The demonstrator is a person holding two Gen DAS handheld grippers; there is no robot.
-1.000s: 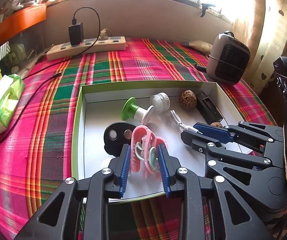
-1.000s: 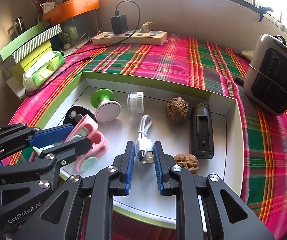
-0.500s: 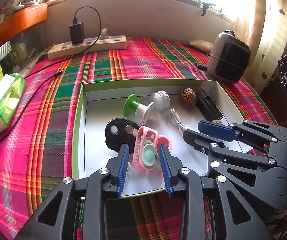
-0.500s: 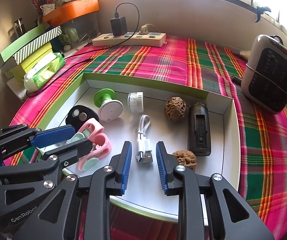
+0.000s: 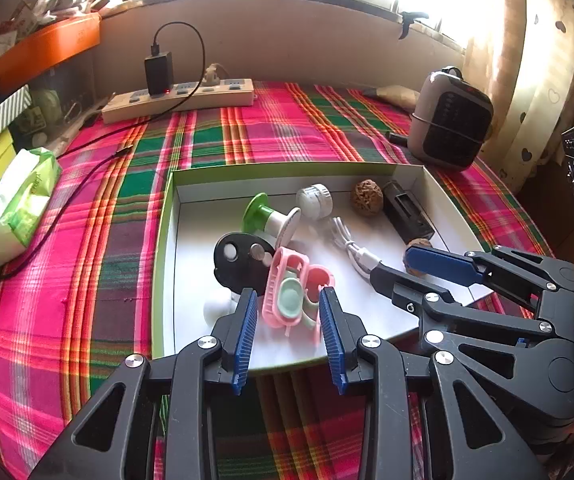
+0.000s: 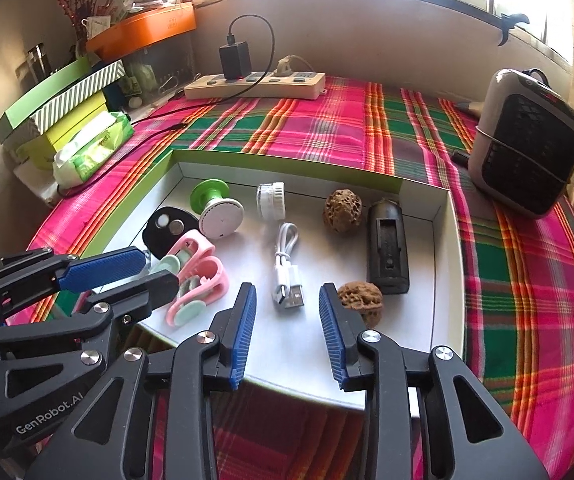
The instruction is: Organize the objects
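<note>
A shallow white box with a green rim lies on the plaid cloth. In it lie pink clips, a black disc, a green-and-white spool, a white cap, a white USB cable, two walnuts and a black holder. My left gripper is open just behind the pink clips. My right gripper is open just behind the cable's plug.
A power strip with a black charger lies at the back. A small grey heater stands at the right. A tissue pack and stacked green boxes are at the left.
Both grippers opened and drew back toward the box's near edge. The pink clips and the USB cable, held before, now lie free in the box.
</note>
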